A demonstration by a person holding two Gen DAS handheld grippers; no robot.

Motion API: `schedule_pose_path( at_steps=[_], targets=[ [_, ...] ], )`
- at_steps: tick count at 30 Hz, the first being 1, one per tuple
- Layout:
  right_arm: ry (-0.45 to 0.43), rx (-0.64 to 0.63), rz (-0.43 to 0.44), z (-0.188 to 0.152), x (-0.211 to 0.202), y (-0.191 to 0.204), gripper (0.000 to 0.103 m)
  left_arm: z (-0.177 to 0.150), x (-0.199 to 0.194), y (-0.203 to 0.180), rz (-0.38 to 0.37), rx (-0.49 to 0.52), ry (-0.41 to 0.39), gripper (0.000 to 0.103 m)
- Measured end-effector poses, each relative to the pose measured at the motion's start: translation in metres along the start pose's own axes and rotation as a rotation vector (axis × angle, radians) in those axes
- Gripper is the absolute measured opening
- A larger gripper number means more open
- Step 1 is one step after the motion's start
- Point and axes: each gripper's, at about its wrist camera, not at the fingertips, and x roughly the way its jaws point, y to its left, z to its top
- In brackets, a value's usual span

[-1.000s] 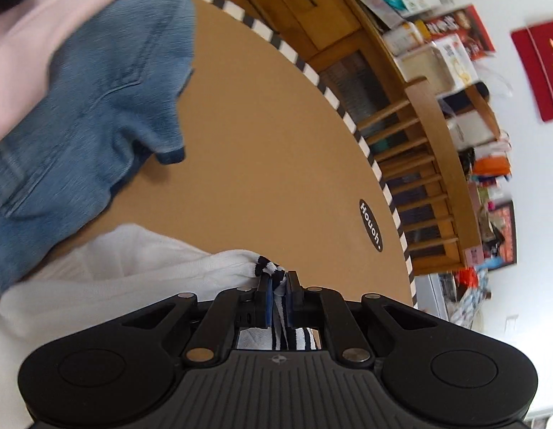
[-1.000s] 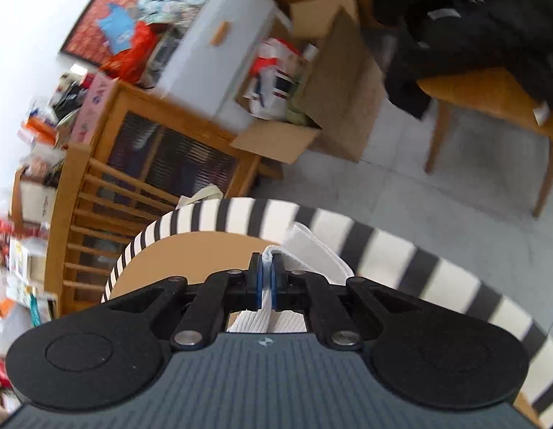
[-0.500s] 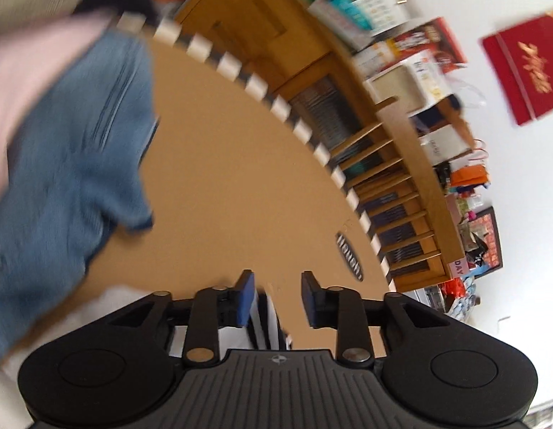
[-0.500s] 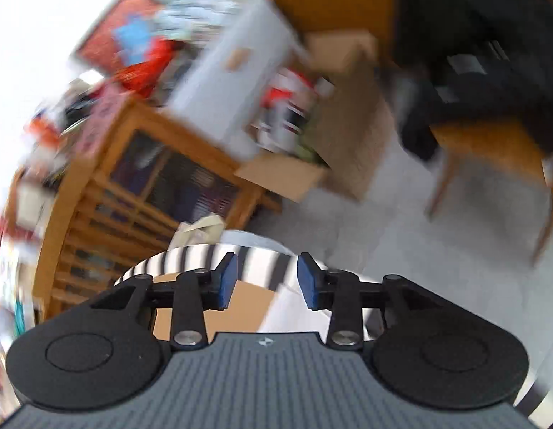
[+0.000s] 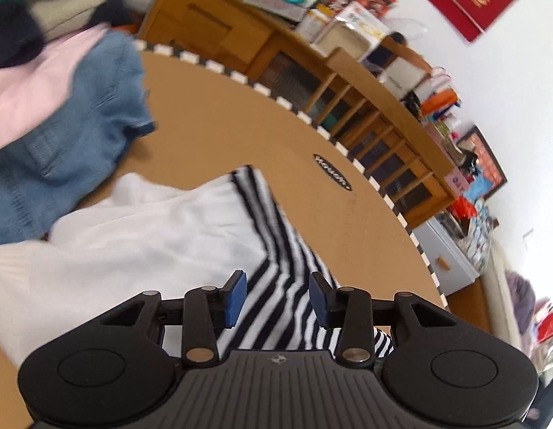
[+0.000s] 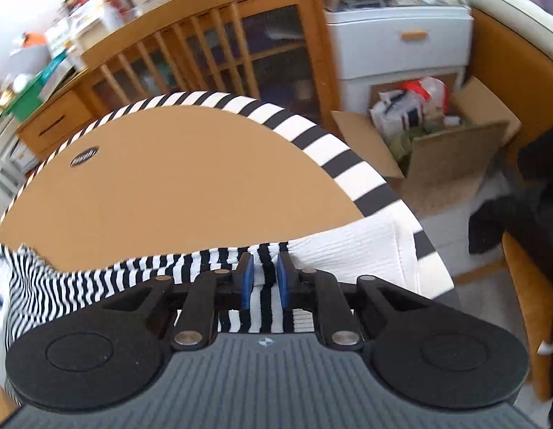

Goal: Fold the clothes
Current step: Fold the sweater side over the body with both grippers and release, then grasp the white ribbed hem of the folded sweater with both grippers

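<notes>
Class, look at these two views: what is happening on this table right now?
A person with a claw in each hand is folding a white garment with striped trim on a round table. The left claw is open above the stripes. The right claw straddles striped fabric, jaws narrowly apart. Jeans lie nearby.

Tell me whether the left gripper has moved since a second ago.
Yes. The left gripper pulled back from the table's oval logo, and its jaws now stand open over the striped garment.

My left hand-held gripper (image 5: 277,298) spread wide with nothing between its blue pads (image 5: 234,299), hovering over my white garment (image 5: 151,243) with striped trim (image 5: 276,250) on the brown bench (image 5: 223,136), blue denim (image 5: 62,136) and pink cloth (image 5: 37,85) heaped beyond
</notes>
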Motion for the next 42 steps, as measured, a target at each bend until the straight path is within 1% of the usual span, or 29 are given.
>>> schedule_pose_path(
  at_steps=[2,5,6,8,9,10,11,12,13,14,15,17,18,20,22,26,29,31,33,34,38,39,41,42],
  targets=[
    [0.008,-0.022,0.033,0.000,0.001,-0.004,0.015,-0.001,0.010,-0.019,0.042,0.056,-0.068,0.043],
    [0.015,-0.036,0.110,0.005,0.000,-0.013,0.015,0.003,0.046,-0.041,0.145,0.050,-0.072,0.043],
    [0.018,-0.034,0.141,0.006,0.000,-0.019,0.015,0.002,0.056,-0.045,0.184,0.027,-0.063,0.043],
    [0.026,-0.042,0.208,0.010,0.002,-0.030,0.015,-0.004,0.060,-0.062,0.273,0.052,-0.132,0.043],
    [0.035,-0.043,0.241,0.014,0.002,-0.036,0.015,-0.007,0.057,-0.072,0.307,0.045,-0.153,0.043],
    [0.053,-0.039,0.269,0.018,0.000,-0.040,0.016,-0.013,0.048,-0.081,0.310,0.026,-0.192,0.044],
    [0.073,-0.053,0.305,0.024,-0.002,-0.042,0.020,-0.023,0.034,-0.088,0.293,-0.011,-0.235,0.046],
    [0.093,-0.068,0.340,0.029,-0.004,-0.044,0.024,-0.035,0.018,-0.095,0.270,-0.062,-0.245,0.051],
    [0.113,-0.082,0.376,0.035,-0.006,-0.047,0.032,-0.048,0.002,-0.102,0.248,-0.114,-0.253,0.057],
    [0.130,-0.102,0.410,0.041,-0.009,-0.049,0.034,-0.065,-0.013,-0.110,0.225,-0.173,-0.239,0.058],
    [0.120,-0.170,0.425,0.048,-0.014,-0.047,0.034,-0.083,-0.028,-0.117,0.197,-0.222,-0.228,0.060],
    [0.113,-0.285,0.455,0.061,-0.019,-0.044,0.034,-0.117,-0.055,-0.128,0.189,-0.290,-0.183,0.065],
    [0.127,-0.310,0.472,0.067,-0.018,-0.044,0.034,-0.134,-0.065,-0.133,0.197,-0.315,-0.163,0.067],
    [0.154,-0.358,0.504,0.079,-0.015,-0.045,0.035,-0.160,-0.080,-0.142,0.218,-0.349,-0.136,0.067],
    [0.186,-0.376,0.508,0.090,-0.012,-0.050,0.037,-0.184,-0.091,-0.147,0.233,-0.385,-0.113,0.072],
    [0.246,-0.416,0.537,0.115,-0.005,-0.062,0.037,-0.223,-0.096,-0.155,0.253,-0.470,-0.056,0.073],
    [0.358,-0.456,0.600,0.132,0.010,-0.073,0.037,-0.243,-0.096,-0.170,0.272,-0.507,-0.029,0.074],
    [0.438,-0.526,0.657,0.145,0.022,-0.074,0.037,-0.252,-0.092,-0.184,0.287,-0.521,-0.025,0.074],
    [0.495,-0.624,0.706,0.155,0.034,-0.071,0.037,-0.259,-0.085,-0.199,0.316,-0.540,-0.032,0.074],
    [0.524,-0.675,0.731,0.160,0.040,-0.069,0.037,-0.264,-0.082,-0.207,0.333,-0.558,-0.044,0.074],
    [0.644,-0.840,0.857,0.168,0.060,-0.055,0.037,-0.289,-0.072,-0.246,0.379,-0.644,-0.149,0.074],
    [0.658,-0.881,0.877,0.170,0.061,-0.053,0.037,-0.297,-0.069,-0.257,0.396,-0.662,-0.179,0.074],
    [0.691,-0.958,0.929,0.170,0.061,-0.050,0.037,-0.311,-0.062,-0.275,0.433,-0.685,-0.208,0.074],
    [0.697,-0.988,0.939,0.167,0.059,-0.051,0.037,-0.317,-0.059,-0.284,0.451,-0.696,-0.222,0.074]
  ],
)
